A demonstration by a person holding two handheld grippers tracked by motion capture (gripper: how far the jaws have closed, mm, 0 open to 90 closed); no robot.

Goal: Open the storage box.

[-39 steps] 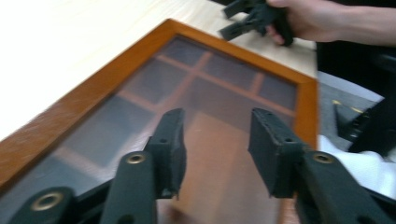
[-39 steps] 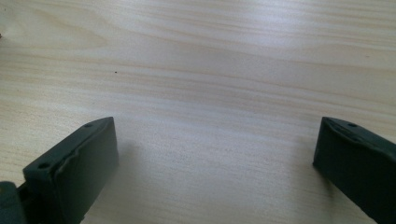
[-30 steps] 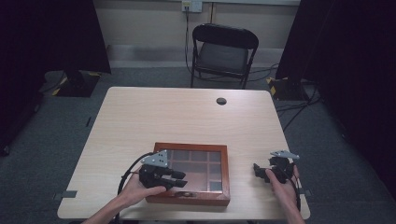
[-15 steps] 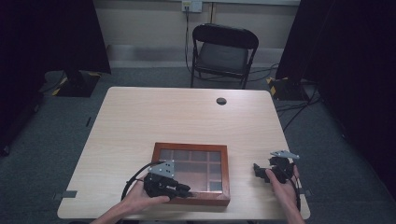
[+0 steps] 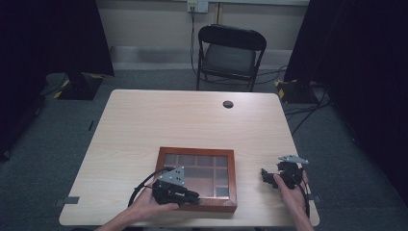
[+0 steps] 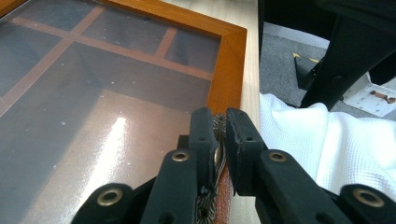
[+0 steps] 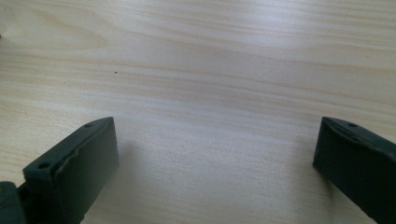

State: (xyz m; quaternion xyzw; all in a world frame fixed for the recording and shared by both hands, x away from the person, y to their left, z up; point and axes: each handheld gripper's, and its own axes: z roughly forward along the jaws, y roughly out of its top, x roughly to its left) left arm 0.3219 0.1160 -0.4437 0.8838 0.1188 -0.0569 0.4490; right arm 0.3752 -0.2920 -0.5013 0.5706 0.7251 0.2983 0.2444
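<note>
My left gripper (image 6: 220,135) has just closed its jaws on the brass latch (image 6: 218,128) at the glass-lidded wooden box's (image 5: 197,179) near edge; right gripper (image 5: 280,177) rests wide open on the tabletop (image 5: 192,120).

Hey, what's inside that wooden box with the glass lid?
Through the glass lid of the wooden box, wooden dividers form compartments that look empty. The left hand-held gripper hides the near-left corner.

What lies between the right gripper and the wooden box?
Only bare table between the right gripper and the wooden box, in the high view.
</note>
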